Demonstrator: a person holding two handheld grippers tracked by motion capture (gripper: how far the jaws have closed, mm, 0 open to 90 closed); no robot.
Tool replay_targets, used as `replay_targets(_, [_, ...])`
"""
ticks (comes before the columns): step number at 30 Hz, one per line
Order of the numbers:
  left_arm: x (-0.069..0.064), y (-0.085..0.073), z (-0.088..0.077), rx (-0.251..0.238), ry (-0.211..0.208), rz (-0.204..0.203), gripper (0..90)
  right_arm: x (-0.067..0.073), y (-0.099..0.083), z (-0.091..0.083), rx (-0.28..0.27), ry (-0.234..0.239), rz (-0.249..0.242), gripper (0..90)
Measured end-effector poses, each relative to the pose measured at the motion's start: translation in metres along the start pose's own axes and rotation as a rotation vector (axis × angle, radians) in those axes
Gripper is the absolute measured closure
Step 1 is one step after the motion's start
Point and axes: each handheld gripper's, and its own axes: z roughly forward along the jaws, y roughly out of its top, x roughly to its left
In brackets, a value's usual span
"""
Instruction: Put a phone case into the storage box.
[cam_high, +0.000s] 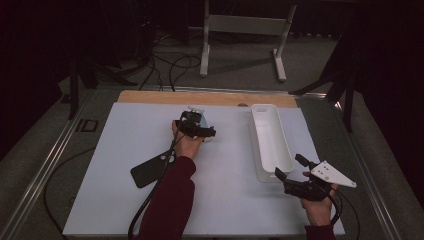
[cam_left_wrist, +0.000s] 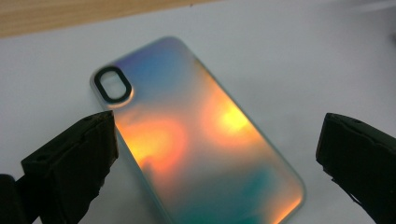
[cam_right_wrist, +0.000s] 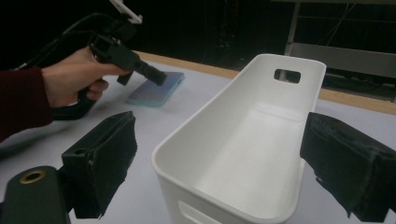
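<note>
An iridescent phone case (cam_left_wrist: 201, 135) lies flat on the white mat, its black camera ring toward the far side. My left gripper (cam_left_wrist: 219, 154) hovers just above it, open, with one jaw on each side of the case. From above, the left gripper (cam_high: 197, 129) sits over the case (cam_high: 206, 125) near the mat's far middle. The same case (cam_right_wrist: 156, 88) lies under the left hand in the right gripper view. My right gripper (cam_right_wrist: 215, 168) is open at the near end of a white bin (cam_right_wrist: 243, 140), its jaws spread wider than the bin. In the high view the right gripper (cam_high: 295, 170) stands just short of the bin (cam_high: 272, 140).
A black phone case (cam_high: 150, 170) lies on the mat (cam_high: 120, 150) beside the left forearm. A wooden strip (cam_high: 210, 97) runs along the mat's far edge. Beyond the table stand a white frame (cam_high: 245, 30) and loose cables on the floor.
</note>
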Motion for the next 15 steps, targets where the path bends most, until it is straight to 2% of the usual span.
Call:
replay_targets(7, [-0.005,-0.005,0.012,0.028,0.017,-0.018,0.0,-0.001,0.0,0.0,-0.003,0.0,-0.001,10.3])
replay_targets(10, [-0.007,-0.006,0.015,0.031,0.038,-0.014,0.0,-0.001,0.0,0.0,-0.001,-0.003,0.001,10.3])
replay_targets(15, [-0.005,-0.007,0.018,0.05,0.078,-0.033,0.0,0.0,0.0,0.0,-0.001,-0.003,0.0,10.3])
